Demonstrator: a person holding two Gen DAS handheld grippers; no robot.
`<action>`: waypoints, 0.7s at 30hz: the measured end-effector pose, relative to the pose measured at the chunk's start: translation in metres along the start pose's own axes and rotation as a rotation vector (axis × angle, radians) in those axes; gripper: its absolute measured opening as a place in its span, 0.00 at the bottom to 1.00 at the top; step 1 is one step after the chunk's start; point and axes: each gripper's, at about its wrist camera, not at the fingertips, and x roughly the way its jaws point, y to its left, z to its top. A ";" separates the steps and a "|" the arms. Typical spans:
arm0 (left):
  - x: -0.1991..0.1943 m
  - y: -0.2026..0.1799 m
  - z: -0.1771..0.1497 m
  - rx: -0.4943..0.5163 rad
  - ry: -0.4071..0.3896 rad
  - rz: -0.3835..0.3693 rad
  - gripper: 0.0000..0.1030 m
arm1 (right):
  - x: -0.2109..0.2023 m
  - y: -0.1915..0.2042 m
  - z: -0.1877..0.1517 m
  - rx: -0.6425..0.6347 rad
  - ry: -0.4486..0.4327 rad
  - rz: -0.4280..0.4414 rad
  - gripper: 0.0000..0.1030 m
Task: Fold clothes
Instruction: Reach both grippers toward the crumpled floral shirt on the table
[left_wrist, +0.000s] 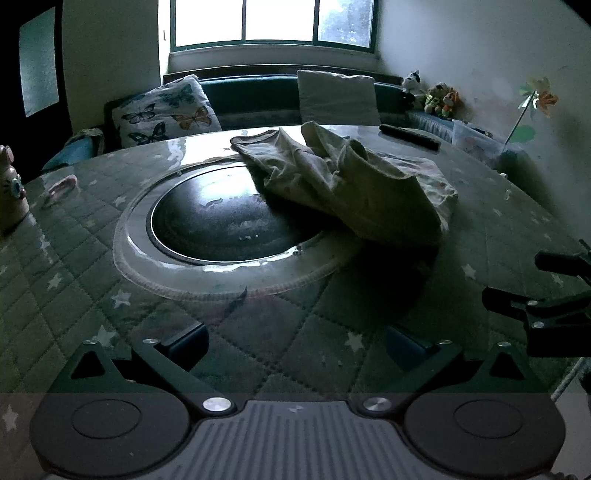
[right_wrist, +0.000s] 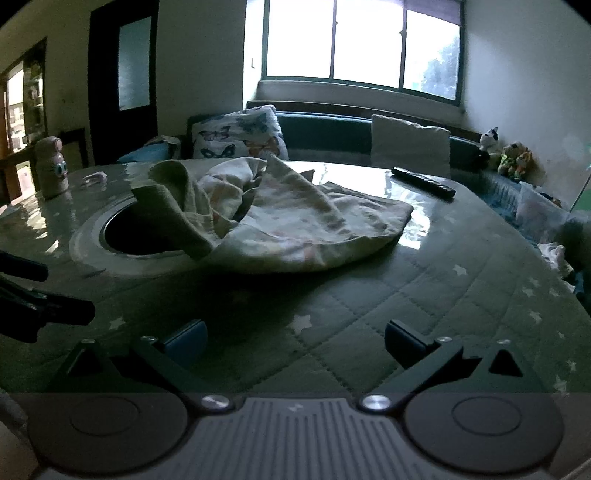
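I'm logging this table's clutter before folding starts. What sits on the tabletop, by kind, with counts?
Crumpled garment: 1
Remote control: 1
Pink owl-faced bottle: 1
Small pink item, too blurred to identify: 1
Total: 4
Both grippers, left and right, are open and hold nothing.

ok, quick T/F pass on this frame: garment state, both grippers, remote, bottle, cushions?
1. The garment lies crumpled on the table, partly over the round dark inset. True.
2. The left gripper is clamped on the cloth. False: its jaws are apart, with nothing between them, short of the cloth.
3. The right gripper is open and empty. True.
4. The remote sits on top of the garment. False: it lies on the bare table beyond it, apart from the cloth.
5. The pink owl-faced bottle lies on its side. False: it stands upright near the table's edge.
6. A butterfly-print cushion leans on the bench behind the table. True.
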 end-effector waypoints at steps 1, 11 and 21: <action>0.000 0.000 0.000 -0.002 0.001 -0.001 1.00 | -0.001 0.000 0.000 -0.001 -0.003 0.000 1.00; -0.001 0.001 -0.003 -0.009 0.001 0.000 1.00 | -0.004 0.002 0.000 0.006 -0.001 0.018 1.00; 0.002 0.007 0.009 -0.015 -0.010 0.023 1.00 | -0.001 -0.005 0.017 0.016 -0.019 0.016 1.00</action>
